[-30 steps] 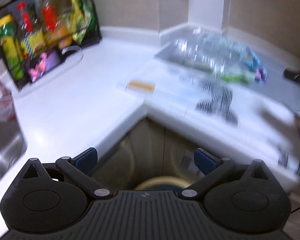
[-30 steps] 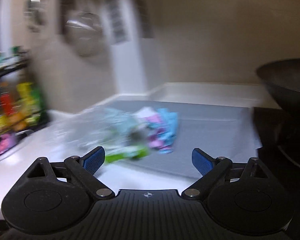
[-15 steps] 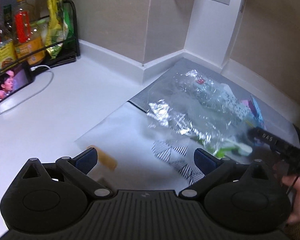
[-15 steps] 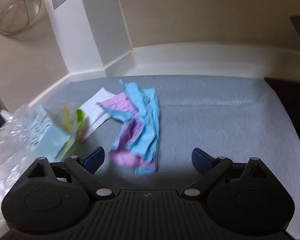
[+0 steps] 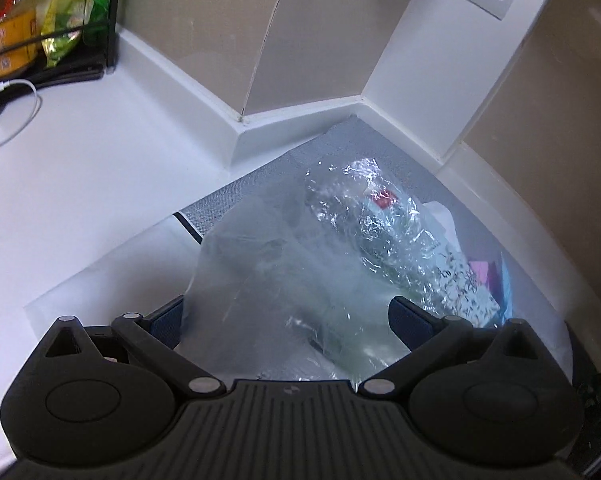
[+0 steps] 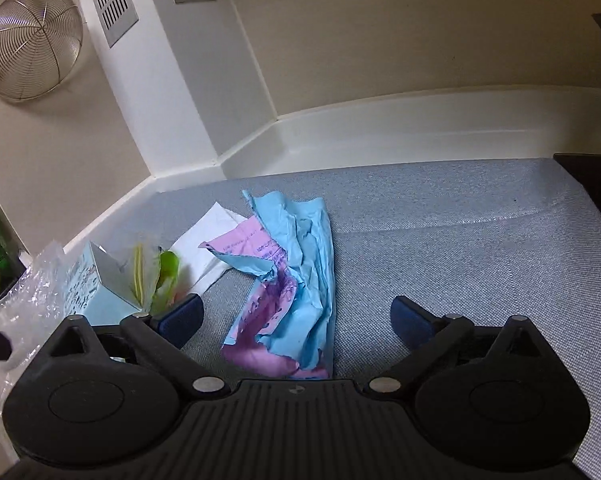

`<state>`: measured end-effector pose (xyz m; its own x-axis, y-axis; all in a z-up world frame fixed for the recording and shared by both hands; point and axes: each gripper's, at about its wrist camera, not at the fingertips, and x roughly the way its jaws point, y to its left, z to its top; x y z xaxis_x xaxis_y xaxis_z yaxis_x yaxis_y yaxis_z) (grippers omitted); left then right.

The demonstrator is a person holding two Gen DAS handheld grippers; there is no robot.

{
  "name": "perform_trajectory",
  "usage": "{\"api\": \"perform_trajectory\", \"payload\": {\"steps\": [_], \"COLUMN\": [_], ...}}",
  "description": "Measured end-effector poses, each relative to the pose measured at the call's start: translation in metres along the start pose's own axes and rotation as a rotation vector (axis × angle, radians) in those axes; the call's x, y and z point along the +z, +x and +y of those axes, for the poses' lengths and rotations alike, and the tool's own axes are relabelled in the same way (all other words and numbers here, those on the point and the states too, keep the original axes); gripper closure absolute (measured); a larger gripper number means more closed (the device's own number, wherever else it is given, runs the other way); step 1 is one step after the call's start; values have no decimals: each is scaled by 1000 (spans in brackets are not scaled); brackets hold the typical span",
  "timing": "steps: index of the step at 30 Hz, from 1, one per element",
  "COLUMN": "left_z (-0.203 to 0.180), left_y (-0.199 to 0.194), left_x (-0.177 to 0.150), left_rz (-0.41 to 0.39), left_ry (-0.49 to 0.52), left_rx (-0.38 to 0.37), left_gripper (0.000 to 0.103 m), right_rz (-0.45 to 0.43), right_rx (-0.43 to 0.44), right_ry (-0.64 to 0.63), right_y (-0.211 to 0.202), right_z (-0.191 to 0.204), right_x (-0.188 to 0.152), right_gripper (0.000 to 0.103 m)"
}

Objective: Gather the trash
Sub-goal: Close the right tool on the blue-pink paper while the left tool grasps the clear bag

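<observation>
Both claws spread wide, left claw (image 5: 285,314) over the clear plastic bag (image 5: 300,280), right claw (image 6: 296,316) over crumpled blue-and-pink paper (image 6: 292,280) on the grey mat (image 6: 460,240).

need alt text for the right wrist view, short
An open tool hangs low over a crumpled blue and pink wrapper lying on a grey mat in a counter corner. To its left lie white paper, a small blue carton and clear plastic; a strainer hangs on the wall.
</observation>
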<state>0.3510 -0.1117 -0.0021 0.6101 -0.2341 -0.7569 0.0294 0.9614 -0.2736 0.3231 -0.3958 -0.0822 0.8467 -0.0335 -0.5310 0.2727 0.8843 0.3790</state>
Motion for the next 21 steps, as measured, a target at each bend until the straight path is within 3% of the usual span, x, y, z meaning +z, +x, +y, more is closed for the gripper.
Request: {"api": "perform_trajectory", "payload": {"steps": [1, 2, 3, 4, 5, 9, 12, 16, 21], "left_z": [-1, -2, -3, -1, 1, 6, 3, 2, 7], "left_y": [0, -1, -2, -4, -9, -35, -58, -73, -79], "left_x": [0, 1, 2, 2, 1, -1, -3, -2, -3], "left_rz": [-9, -9, 7, 17, 4, -68, -113, -112, -102], "left_ry": [-8, -6, 0, -5, -20, -21, -8, -3, -5], "left_rx": [5, 18, 21, 15, 7, -8, -39, -115, -140], "left_gripper": [10, 38, 55, 77, 83, 90, 92, 92, 92], "right_rz": [-4, -9, -8, -3, 1, -41, -103, -130, -107], "right_rx": [-4, -12, -22, -27, -29, -42, -48, -55, -42], "right_ry": [3, 6, 5, 4, 7, 8, -1, 8, 47], "right_y": [-1, -2, -2, -1, -1, -9, -19, -24, -22], "right_z": [0, -1, -2, -3, -4, -5, -6, -8, -12], "right_x": [0, 0, 0, 0, 0, 0, 0, 1, 1], "right_gripper": [9, 28, 56, 66, 71, 80, 80, 80, 80]}}
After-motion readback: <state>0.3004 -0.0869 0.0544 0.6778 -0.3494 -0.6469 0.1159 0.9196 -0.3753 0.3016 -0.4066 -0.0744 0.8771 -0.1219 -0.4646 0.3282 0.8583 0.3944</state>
